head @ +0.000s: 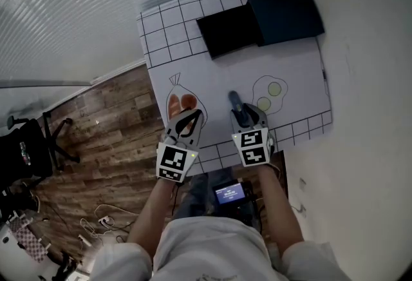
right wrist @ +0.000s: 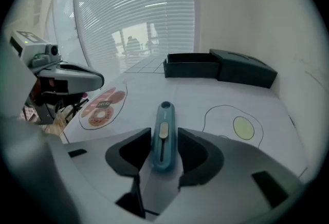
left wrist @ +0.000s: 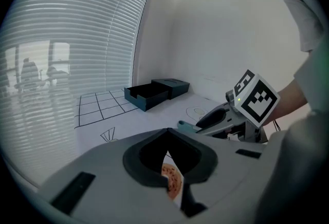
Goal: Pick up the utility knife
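The person (head: 153,209) is wearing a white short-sleeved shirt (head: 212,244). The left tongs (head: 188,116) and right tongs (head: 246,117) are showing light-grey shells (right wrist: 241,166), dark pads (right wrist: 123,153) and black-and-white square-marker cubes (head: 175,162).

There is one utility knife (right wrist: 163,135) and one table (head: 212,77). Two grippers show — left gripper (head: 187,115), right gripper (head: 243,111) — and two boxes, black box (head: 228,29) and teal box (head: 286,17)

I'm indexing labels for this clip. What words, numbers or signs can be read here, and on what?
No text can be read outright.
Donut drawing: a small dark label, too blurred to read.
Lit screen at the person's waist: lines too small to read.
Marker cubes: square code patterns only, no letters.
Utility knife: no print visible.
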Demonstrator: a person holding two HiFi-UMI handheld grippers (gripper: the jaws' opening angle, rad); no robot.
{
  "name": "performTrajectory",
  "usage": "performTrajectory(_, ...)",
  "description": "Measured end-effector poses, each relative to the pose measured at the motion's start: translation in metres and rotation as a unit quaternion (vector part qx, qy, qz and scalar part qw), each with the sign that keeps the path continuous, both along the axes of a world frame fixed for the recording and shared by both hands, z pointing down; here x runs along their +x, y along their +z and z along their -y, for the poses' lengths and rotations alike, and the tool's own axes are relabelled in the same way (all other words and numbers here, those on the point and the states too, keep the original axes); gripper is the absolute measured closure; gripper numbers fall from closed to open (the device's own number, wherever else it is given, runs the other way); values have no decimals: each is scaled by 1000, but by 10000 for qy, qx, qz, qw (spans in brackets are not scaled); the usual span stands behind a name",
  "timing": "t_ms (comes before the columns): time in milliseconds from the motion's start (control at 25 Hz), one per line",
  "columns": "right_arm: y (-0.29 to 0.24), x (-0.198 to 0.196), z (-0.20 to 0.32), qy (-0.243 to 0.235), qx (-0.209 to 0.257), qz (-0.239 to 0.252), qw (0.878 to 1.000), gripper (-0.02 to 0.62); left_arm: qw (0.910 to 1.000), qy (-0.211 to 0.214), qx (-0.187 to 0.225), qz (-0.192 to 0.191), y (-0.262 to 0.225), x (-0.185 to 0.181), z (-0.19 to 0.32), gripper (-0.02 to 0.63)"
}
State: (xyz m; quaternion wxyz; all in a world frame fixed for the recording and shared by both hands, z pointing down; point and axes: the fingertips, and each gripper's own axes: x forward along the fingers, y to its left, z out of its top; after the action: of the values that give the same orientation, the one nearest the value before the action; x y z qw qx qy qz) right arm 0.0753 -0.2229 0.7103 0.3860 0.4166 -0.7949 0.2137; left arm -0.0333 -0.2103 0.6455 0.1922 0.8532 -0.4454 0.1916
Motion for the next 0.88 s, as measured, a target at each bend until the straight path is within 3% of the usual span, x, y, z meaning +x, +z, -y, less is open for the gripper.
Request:
performTrajectory(200, 2, -4, 0, -248, -9, -54, 9997, 450, 10000, 56, -71, 34, 5, 1, -5, 598)
performTrajectory(880, -25, -1, -3, 55, 220, 87, 9997, 453, 9998, -166, 38, 79, -6, -23, -5, 598)
